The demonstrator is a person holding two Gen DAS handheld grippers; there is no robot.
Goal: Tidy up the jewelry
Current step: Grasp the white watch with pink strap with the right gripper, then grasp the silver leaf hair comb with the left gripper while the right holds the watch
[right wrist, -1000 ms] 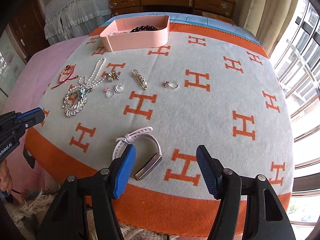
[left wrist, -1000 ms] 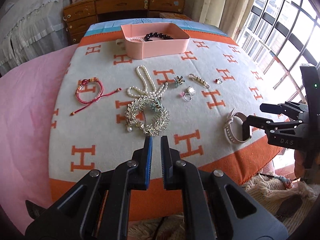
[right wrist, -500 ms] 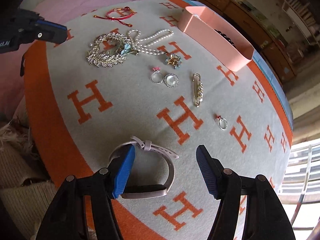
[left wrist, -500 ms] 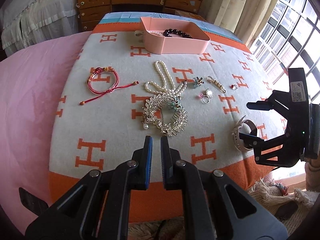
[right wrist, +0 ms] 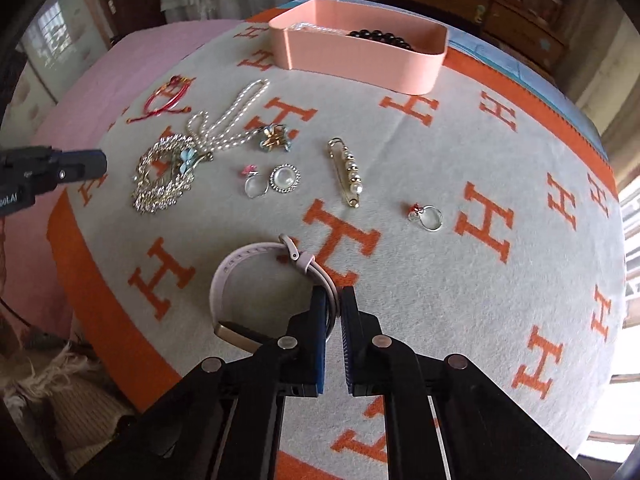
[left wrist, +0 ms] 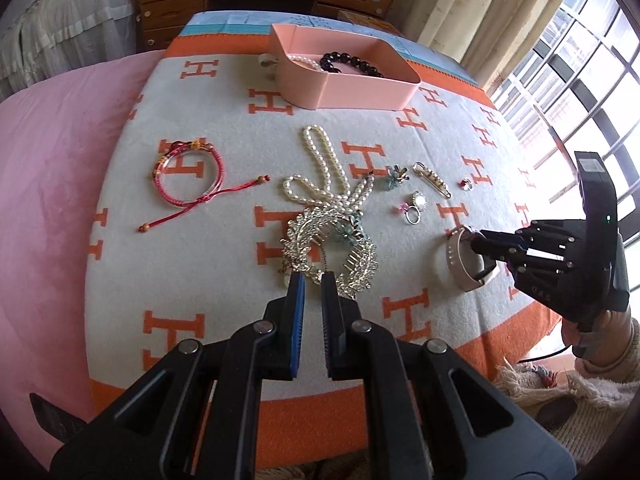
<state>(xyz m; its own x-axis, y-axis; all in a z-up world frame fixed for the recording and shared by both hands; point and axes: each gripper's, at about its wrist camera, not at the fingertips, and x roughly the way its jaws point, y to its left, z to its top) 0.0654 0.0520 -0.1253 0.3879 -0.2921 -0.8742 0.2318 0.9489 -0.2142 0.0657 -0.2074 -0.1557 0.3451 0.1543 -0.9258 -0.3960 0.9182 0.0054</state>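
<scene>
Orange-and-cream blanket (left wrist: 224, 280) with H letters covers the bed, a wooden dresser and curtained window behind. From the left wrist view, the left tongs (left wrist: 313, 280) are pressed together on nothing, tips just at the near edge of the rhinestone hair comb (left wrist: 332, 248); a pearl necklace (left wrist: 324, 176) and red cord bracelet (left wrist: 188, 176) lie beyond. The pink tray (left wrist: 360, 90) sits far back.

From the right wrist view, the right tongs (right wrist: 333, 300) have just closed and pinch the strap of the pale watch (right wrist: 248, 264), whose loop spreads left of the fingers. Carrying it means travelling straight ahead to the tray, past the pearl pin (right wrist: 348, 172) and ring (right wrist: 430, 216).
</scene>
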